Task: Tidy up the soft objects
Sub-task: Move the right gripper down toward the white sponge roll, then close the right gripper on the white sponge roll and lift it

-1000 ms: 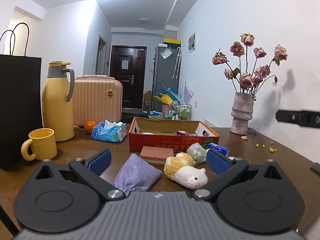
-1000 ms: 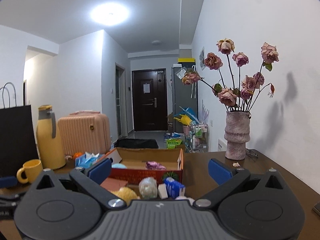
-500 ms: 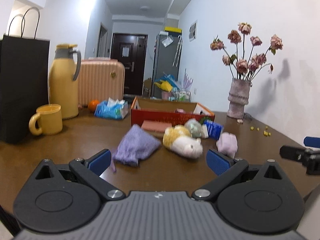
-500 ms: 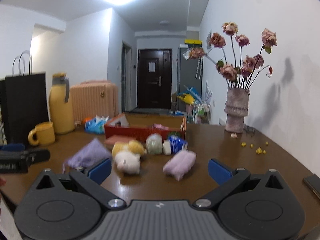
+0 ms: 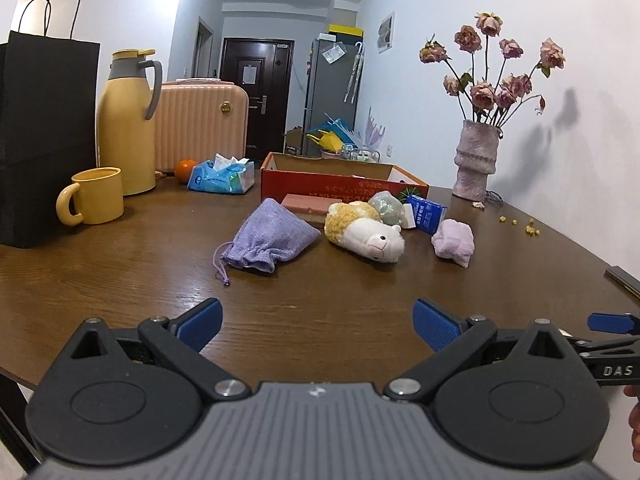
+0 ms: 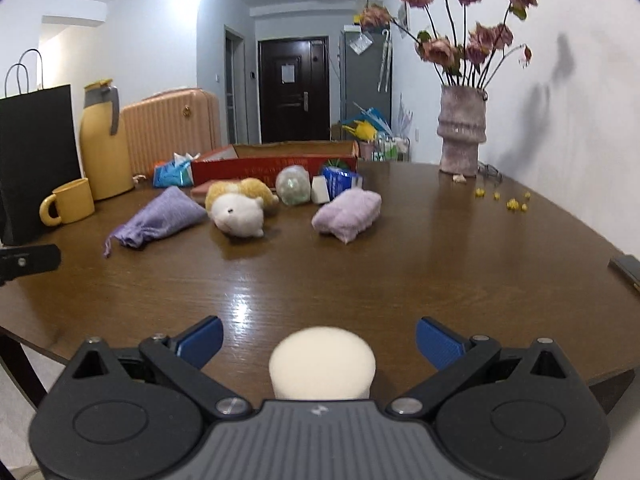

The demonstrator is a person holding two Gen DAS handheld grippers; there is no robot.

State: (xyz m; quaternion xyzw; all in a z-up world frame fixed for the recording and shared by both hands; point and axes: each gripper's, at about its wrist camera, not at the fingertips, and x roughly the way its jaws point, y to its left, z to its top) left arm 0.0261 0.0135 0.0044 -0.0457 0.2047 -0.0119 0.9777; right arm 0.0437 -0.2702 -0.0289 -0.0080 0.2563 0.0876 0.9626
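1. A brown table (image 5: pixel 120 280) was seen in both views, with the soft things gathered near its middle.
2. A black bag (image 5: pixel 44 136), a pink suitcase (image 5: pixel 200 124) and a yellow flask (image 5: pixel 126 128) were ranged along the far left.
3. A red box (image 5: pixel 340 184) was set behind the soft things, open at the top.
4. A vase (image 5: pixel 476 160) of dried roses was placed at the far right by the wall.
5. The left gripper (image 5: pixel 316 320) was held low over the near edge, its fingers spread wide with nothing between them.
6. The right gripper (image 6: pixel 318 338) was likewise spread wide; a white sponge (image 6: pixel 322 364) was seen just before it, between the fingers but untouched.
7. A purple pouch (image 5: pixel 268 242) was laid left of a plush (image 5: pixel 364 230), just beside it.
8. A lilac cloth (image 5: pixel 454 240) was laid right of the plush, apart from it.
9. A mug (image 5: pixel 94 196) was stood before the flask.
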